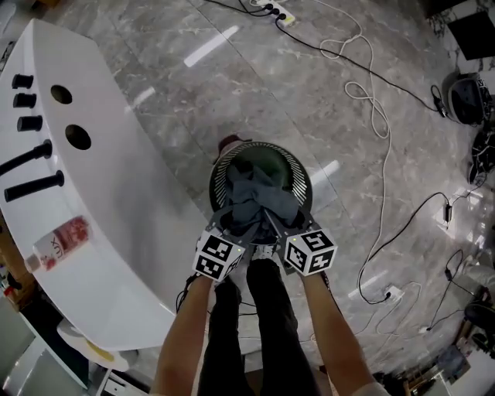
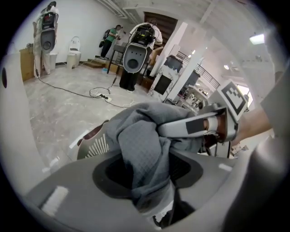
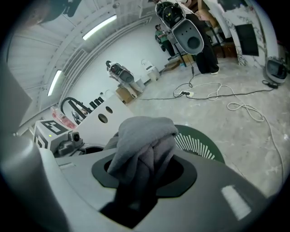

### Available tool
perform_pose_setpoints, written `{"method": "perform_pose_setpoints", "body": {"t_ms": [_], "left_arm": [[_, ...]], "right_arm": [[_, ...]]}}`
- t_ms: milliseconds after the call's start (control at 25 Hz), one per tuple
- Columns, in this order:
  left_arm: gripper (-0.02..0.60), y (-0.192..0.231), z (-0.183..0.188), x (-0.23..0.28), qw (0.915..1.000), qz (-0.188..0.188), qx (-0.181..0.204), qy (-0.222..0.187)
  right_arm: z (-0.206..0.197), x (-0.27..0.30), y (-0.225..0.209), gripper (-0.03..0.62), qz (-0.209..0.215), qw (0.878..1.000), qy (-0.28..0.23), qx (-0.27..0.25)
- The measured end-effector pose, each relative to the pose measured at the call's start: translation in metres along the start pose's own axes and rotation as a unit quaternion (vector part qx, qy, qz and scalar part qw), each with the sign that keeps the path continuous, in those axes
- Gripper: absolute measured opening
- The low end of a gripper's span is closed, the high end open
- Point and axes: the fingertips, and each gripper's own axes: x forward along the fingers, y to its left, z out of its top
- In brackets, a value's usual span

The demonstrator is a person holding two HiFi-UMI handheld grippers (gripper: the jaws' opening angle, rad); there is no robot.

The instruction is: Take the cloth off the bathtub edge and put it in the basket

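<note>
1 grey cloth (image 1: 259, 193), bunched, at the mouth of 1 round dark basket (image 1: 300, 172); off the tub, whether touching the basket cannot tell. Pinched by 2 grippers: left gripper (image 1: 234, 226) from 7 o'clock, right gripper (image 1: 272, 220) from 5 o'clock, jaws of each clamped on grey folds. Both angled downward, 2 marker cubes (image 1: 219, 255) side by side, 2 forearms (image 1: 186, 332) reaching in from 6 o'clock. 1 white tub (image 1: 116, 201) at 9 o'clock of basket, carrying 5 black fittings (image 1: 35, 186), 2 holes (image 1: 77, 137) and 1 red bottle (image 1: 62, 241) lying on its rim. Grey marble floor (image 1: 232, 85) all round; cables (image 1: 371, 100) looping at 2 o'clock, 1 power strip (image 1: 272, 11) at 12 o'clock.
</note>
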Motion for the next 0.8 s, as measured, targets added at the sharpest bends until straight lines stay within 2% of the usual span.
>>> {"method": "perform_pose_setpoints", "body": {"t_ms": [320, 440, 720, 800], "left_arm": [[0.256, 0.033, -0.037, 0.053, 0.9991, 0.012, -0.020, 0.035], [0.256, 0.044, -0.049, 0.074, 0.9977, 0.029, -0.042, 0.045], [0.256, 0.067, -0.069, 0.133, 0.9960, 0.047, -0.050, 0.057], [0.256, 0.069, -0.077, 0.144, 0.9948, 0.053, -0.063, 0.059]], "right_arm": [[-0.036, 0.048, -0.045, 0.156, -0.026, 0.999, 0.034, 0.004], [-0.048, 0.063, -0.063, 0.156, -0.050, 0.998, 0.040, 0.016], [-0.072, 0.093, -0.116, 0.156, -0.105, 0.993, 0.044, 0.021], [-0.082, 0.098, -0.127, 0.156, -0.120, 0.991, 0.050, 0.029]]}}
